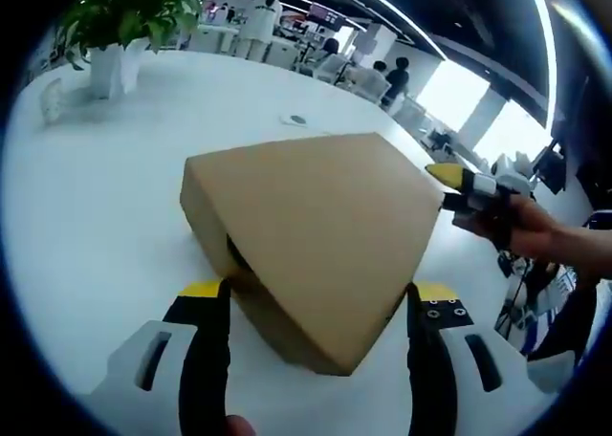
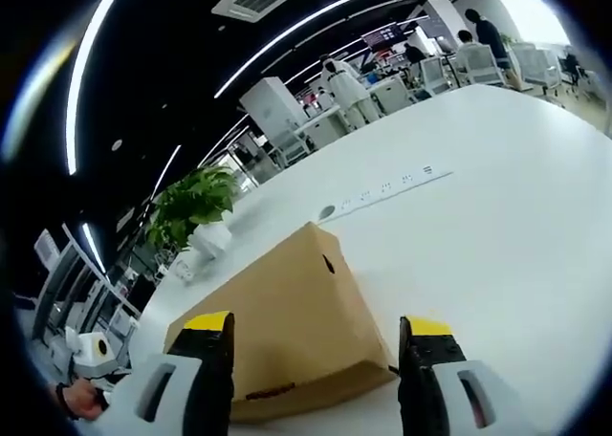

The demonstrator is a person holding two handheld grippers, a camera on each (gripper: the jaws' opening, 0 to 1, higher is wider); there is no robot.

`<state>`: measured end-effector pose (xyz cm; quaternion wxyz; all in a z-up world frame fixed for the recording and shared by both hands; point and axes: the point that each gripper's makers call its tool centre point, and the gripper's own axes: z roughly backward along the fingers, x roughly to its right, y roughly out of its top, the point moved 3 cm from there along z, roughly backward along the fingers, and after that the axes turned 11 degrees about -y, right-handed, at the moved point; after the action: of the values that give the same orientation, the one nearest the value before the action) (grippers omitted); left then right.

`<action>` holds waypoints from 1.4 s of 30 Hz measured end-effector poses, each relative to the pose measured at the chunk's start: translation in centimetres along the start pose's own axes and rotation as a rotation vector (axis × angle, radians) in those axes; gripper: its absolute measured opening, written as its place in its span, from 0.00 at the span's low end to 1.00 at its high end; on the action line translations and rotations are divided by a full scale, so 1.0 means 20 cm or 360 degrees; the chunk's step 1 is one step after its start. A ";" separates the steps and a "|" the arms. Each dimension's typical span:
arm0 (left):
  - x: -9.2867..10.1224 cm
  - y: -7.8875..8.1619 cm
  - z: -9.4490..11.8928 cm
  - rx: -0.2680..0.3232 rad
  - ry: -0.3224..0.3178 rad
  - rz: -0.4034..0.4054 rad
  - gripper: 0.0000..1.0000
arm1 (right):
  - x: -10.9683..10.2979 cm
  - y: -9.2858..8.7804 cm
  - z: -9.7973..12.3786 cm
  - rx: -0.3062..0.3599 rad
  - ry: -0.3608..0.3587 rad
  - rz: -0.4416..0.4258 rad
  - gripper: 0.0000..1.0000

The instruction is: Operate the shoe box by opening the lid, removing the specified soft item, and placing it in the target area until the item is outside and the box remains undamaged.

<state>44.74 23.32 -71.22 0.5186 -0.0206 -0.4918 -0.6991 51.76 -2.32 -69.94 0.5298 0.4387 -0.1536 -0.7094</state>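
A plain brown cardboard shoe box lies on the white table with its lid down. My left gripper stands open, its yellow-tipped black jaws on either side of the box's near corner. The right gripper comes in from the right in the left gripper view, held by a hand at the box's far right edge. In the right gripper view the same box sits between and just beyond the open jaws of my right gripper; a round hole shows on its end wall. The soft item is hidden.
A potted green plant in a white pot stands at the far left of the table, also seen as the plant in the right gripper view. A small round disc lies beyond the box. Desks, chairs and people fill the room behind.
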 end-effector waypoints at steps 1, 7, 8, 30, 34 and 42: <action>0.00 0.00 0.00 -0.0004 0.0002 0.0000 0.76 | 0.00 0.00 0.00 -0.0002 -0.0001 0.0008 0.68; 0.00 0.00 -0.01 -0.0030 0.0010 0.0004 0.76 | -0.02 -0.02 -0.01 -0.0026 0.0006 0.0086 0.63; 0.00 0.00 -0.01 -0.0033 0.0011 0.0006 0.76 | -0.02 -0.03 -0.02 -0.0032 0.0001 0.0090 0.62; -0.01 0.01 0.01 -0.0110 0.0021 0.0016 0.75 | -0.04 -0.09 -0.02 0.0009 0.0001 0.0304 0.58; -0.03 0.00 0.03 -0.0109 0.0028 0.0015 0.75 | -0.08 -0.11 -0.01 0.0002 0.0010 0.0308 0.58; -0.08 -0.02 0.13 -0.0087 0.0040 0.0019 0.74 | -0.17 -0.17 -0.01 -0.0027 0.0053 0.0335 0.57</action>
<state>43.96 26.22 -71.07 0.5282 -0.0289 -0.4658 -0.7094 49.97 2.07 -70.86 0.6075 0.4274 -0.1839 -0.6438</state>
